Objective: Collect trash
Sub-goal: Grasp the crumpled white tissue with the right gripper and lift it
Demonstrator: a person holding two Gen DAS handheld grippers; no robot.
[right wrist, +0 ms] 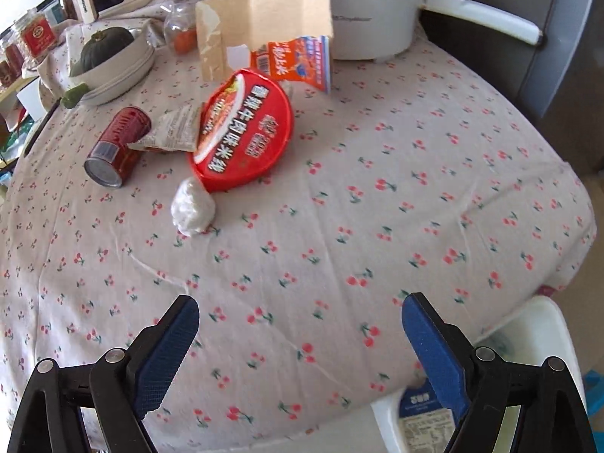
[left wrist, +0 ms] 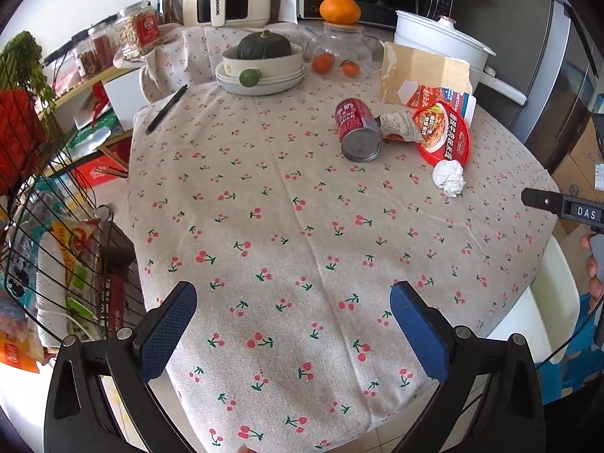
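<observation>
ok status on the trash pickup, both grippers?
Left gripper open, empty, over bare cloth. Right gripper open, empty. Trash untouched: tissue wad, red lid, wrapper, red can on its side. Nothing blocking the approach.

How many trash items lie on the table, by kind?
Can: 1
Crumpled tissue: 1
Red noodle-bowl lid: 1
Crumpled wrapper: 1
Torn cardboard carton: 1
Total: 5
</observation>
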